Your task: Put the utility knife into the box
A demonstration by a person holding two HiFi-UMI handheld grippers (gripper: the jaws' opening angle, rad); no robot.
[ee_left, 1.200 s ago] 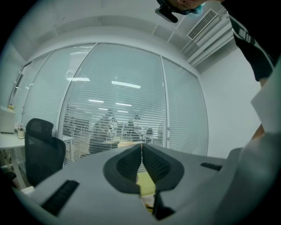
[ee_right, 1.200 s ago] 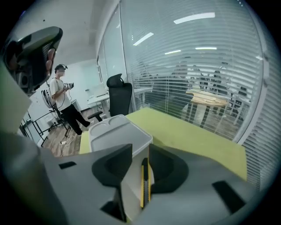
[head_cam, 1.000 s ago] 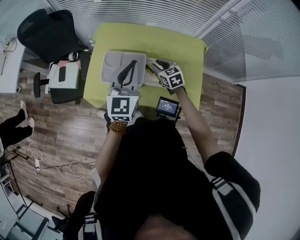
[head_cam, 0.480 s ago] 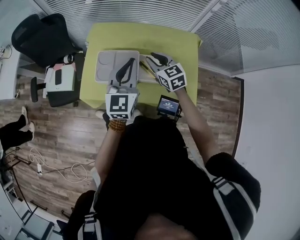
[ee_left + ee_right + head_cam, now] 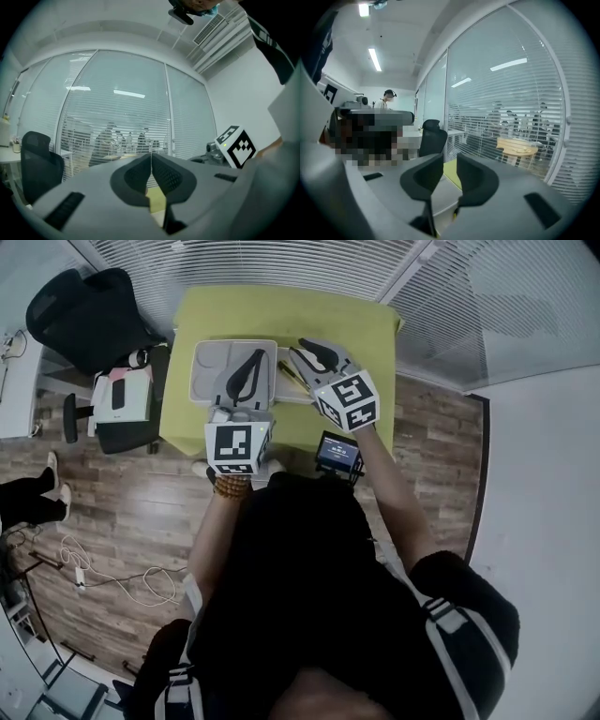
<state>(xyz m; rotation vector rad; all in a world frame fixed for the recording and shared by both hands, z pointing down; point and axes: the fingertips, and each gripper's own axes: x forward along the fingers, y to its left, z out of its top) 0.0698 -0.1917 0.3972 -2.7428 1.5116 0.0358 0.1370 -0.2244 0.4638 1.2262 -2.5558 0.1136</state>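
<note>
1. Nearby, a bracelet of round brown beads (image 5: 232, 487) circled the wrist behind the left gripper (image 5: 151, 157). Its ribbed dark pads were pressed together with nothing between them.
2. The right gripper (image 5: 450, 162) had smooth grey plastic shells. Its dark jaws stood apart and were closing on empty air.
3. Below them, a moulded grey box (image 5: 211, 367) with rounded compartments lay on the matte yellow-green table (image 5: 281, 315). The utility knife (image 5: 290, 377), a thin dark-and-yellow strip, lay just right of the box, outside it.
4. Farther off stood a black mesh office chair (image 5: 80, 310) and slatted white blinds (image 5: 281, 259).
5. Against a second earlier, both grippers sat in much the same place, and the knife had not moved.
6. Black-and-white square markers covered both cubes. A small screen (image 5: 336, 453) at the table edge glowed, its print too small to read.
</note>
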